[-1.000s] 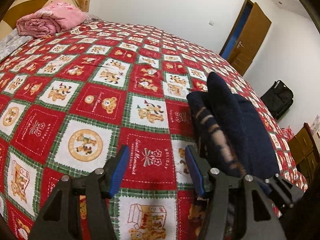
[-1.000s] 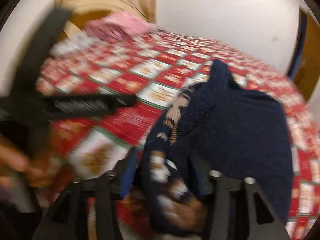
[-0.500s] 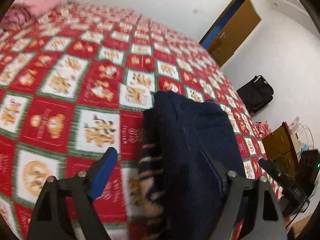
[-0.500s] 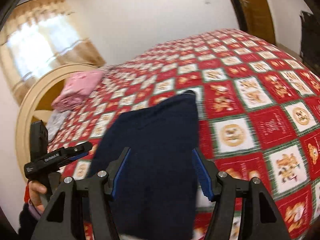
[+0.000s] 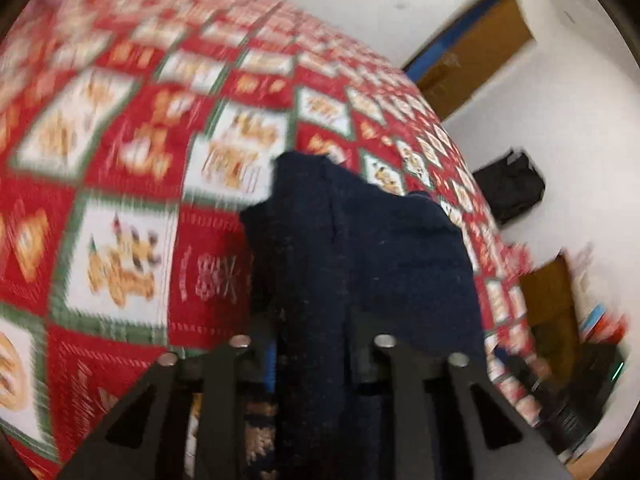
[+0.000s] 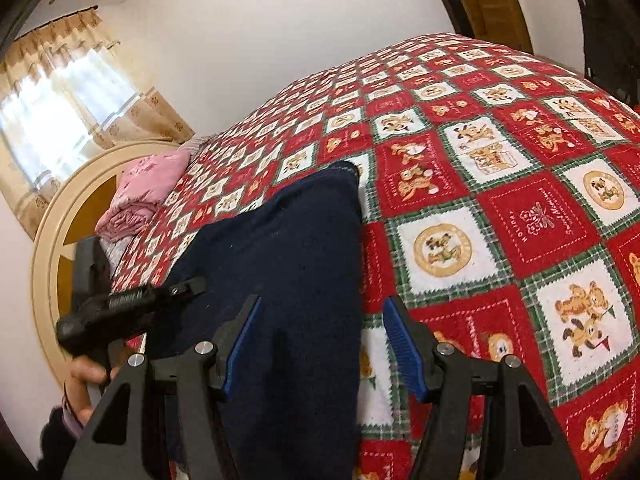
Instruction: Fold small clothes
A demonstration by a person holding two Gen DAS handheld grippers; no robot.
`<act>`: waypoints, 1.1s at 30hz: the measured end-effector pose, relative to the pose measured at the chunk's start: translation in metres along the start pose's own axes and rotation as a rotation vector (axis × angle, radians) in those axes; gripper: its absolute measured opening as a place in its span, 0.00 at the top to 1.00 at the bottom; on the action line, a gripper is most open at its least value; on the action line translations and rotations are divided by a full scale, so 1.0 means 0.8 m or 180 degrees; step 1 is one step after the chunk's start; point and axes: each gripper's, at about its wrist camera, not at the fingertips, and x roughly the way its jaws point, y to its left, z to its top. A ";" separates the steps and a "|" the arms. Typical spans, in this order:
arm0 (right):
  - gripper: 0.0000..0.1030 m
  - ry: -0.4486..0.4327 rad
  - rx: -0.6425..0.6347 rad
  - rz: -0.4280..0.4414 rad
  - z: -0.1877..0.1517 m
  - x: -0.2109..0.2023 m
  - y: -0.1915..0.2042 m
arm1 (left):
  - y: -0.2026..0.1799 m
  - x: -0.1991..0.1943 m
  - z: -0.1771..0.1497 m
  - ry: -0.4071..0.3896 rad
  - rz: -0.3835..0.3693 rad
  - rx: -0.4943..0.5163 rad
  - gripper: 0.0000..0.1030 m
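item: sweater (image 6: 280, 264), navy knit with a tan patterned band at the near edge. lies part-folded on the bed (image 6: 500, 216), near its front edge. judged soft, limp, light, not slippery or fragile; likely to sag and unfold if lifted by one point, so best taken at a doubled edge or corner, both layers together.
left tool (image 5: 312, 344): narrow, pinching a fold of the sweater.
right tool (image 6: 320, 344): wide, holding nothing, over the sweater's right edge.
beyond: pink bedding (image 6: 140, 192) at the headboard.

Left wrist view motion-blurred, right sharp, daylight from curtained window (image 6: 60, 96), fisheye-warped edges
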 end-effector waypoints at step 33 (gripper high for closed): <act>0.76 0.0027 -0.1120 -0.0096 -0.083 -0.050 0.067 | -0.057 -0.040 -0.076 -0.0271 0.0590 0.0929 0.55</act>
